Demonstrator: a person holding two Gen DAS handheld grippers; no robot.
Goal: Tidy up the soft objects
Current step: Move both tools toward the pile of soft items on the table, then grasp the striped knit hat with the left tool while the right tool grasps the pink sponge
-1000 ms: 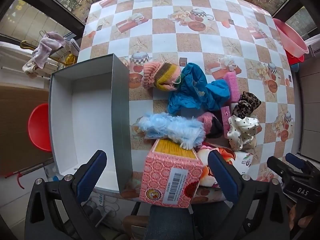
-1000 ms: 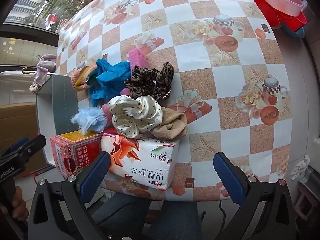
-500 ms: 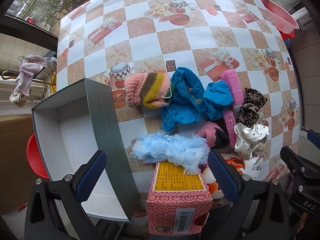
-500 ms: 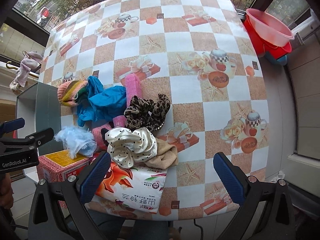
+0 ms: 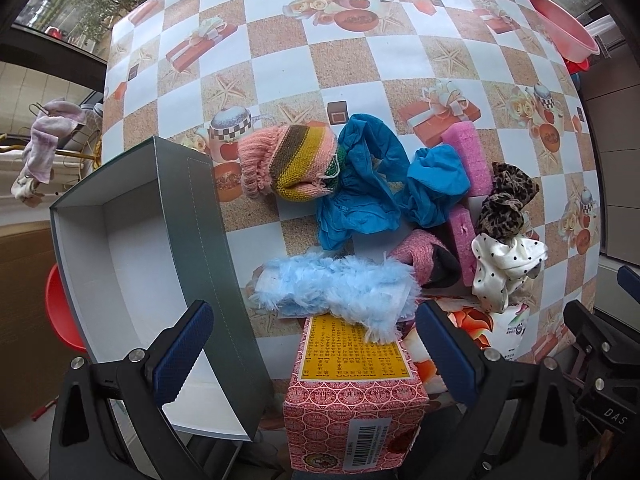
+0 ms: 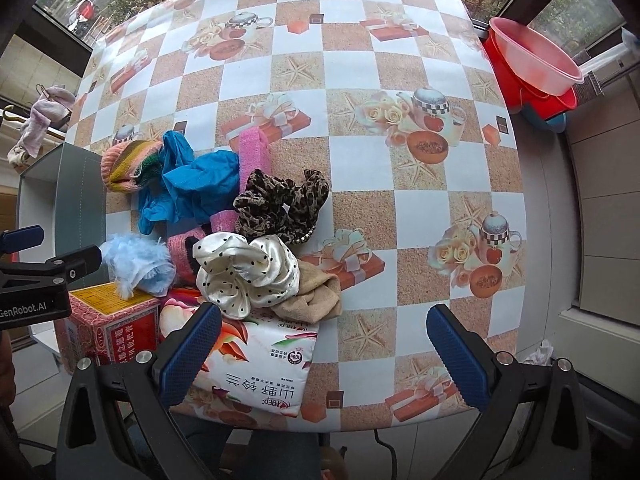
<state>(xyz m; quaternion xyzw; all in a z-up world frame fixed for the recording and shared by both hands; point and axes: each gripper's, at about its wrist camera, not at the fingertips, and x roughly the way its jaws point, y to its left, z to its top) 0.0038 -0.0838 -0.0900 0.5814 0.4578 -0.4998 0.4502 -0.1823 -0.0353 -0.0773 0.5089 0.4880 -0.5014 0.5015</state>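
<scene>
One fluffy blue duster [image 5: 340,286] lying crosswise.

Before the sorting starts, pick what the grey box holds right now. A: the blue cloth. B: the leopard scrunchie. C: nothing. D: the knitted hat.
C: the grey box shows only its bare white floor, while the knitted hat, blue cloth and leopard scrunchie lie on the table outside it.

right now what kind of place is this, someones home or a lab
Most likely a home, perhaps an enclosed balcony: a table under a teapot-print oilcloth, plastic wash basins stacked beside it, and windows looking onto trees.
</scene>
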